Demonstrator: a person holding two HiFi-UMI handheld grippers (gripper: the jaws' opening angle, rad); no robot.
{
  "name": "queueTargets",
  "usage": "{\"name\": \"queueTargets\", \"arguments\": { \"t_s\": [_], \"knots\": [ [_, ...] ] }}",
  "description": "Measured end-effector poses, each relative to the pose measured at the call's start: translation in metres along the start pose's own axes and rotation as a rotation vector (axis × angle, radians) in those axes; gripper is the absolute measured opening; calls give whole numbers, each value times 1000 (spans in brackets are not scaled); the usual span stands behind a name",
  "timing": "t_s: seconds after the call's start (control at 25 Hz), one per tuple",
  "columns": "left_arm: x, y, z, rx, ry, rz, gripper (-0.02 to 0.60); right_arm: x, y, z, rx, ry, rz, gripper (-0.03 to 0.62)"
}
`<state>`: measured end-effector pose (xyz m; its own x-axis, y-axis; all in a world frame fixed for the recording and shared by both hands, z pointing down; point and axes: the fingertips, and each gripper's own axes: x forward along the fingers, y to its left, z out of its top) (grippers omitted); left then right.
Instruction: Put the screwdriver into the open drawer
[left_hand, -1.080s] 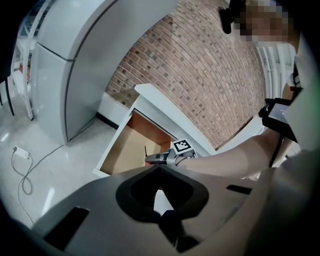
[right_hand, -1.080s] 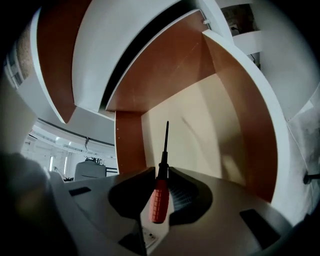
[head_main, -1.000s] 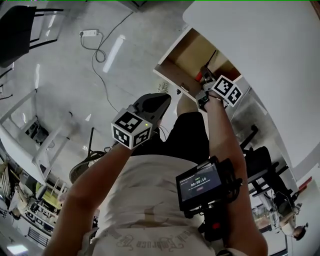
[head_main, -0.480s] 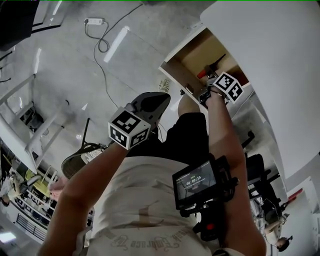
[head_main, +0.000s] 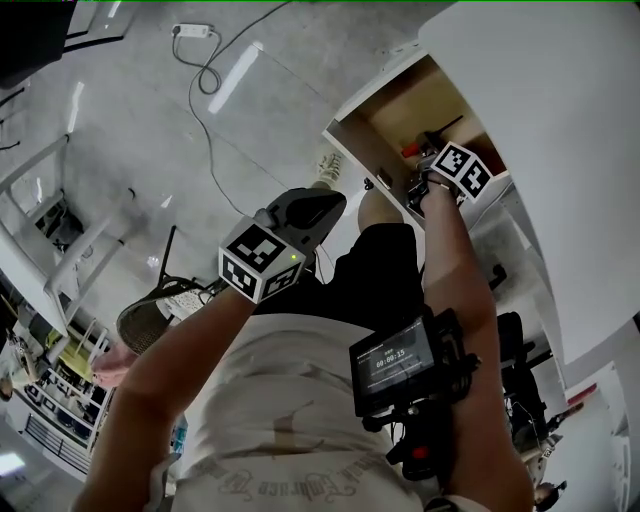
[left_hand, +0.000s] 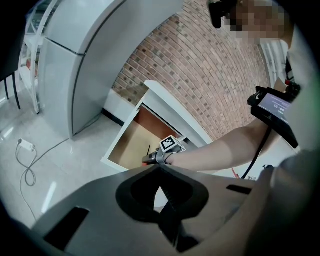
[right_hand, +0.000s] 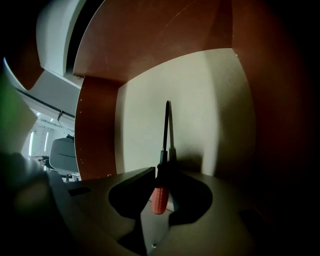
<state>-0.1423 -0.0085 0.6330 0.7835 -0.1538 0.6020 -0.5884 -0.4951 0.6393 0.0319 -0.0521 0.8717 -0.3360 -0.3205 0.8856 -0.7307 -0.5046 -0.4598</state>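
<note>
The screwdriver (right_hand: 160, 196) has a red ribbed handle and a thin black shaft that points down at the pale floor of the open drawer (right_hand: 210, 100). My right gripper (right_hand: 162, 176) is shut on the handle, inside the drawer between its brown walls. In the head view the right gripper (head_main: 420, 168) reaches over the drawer (head_main: 395, 105), and the red handle (head_main: 411, 151) shows beside it. My left gripper (head_main: 322, 203) hangs in front of the person's waist, well away from the drawer, jaws together and empty. Its own view looks at the drawer (left_hand: 127, 145) over the left gripper (left_hand: 161, 186).
The drawer sticks out from a white desk (head_main: 560, 120). A power strip (head_main: 192, 30) with a looped cable lies on the floor. A chair base (head_main: 150, 320) stands at lower left. A tall white cabinet (left_hand: 75, 65) and a brick wall (left_hand: 215, 65) stand behind.
My right gripper has sunk lower into the drawer with the screwdriver still in it. The left gripper has stayed about where it was.
</note>
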Motion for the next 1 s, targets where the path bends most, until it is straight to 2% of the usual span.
{"name": "queueTargets", "arguments": {
  "t_s": [0.24, 0.36, 0.64, 1.0],
  "knots": [
    [0, -1, 0, -10, -6, -1, 18, 0, 5, -5, -85, 43, -27, 92],
    [-1, -2, 3, -12, -7, -3, 18, 2, 5, -15, -75, 81, -35, 92],
    [-1, 1, 6, -15, -9, 0, 18, 2, 5, -16, -37, 81, -35, 92],
    [-1, 1, 8, 20, -10, 7, 20, 3, 0, -21, -18, 83, -78, 92]
  ]
}}
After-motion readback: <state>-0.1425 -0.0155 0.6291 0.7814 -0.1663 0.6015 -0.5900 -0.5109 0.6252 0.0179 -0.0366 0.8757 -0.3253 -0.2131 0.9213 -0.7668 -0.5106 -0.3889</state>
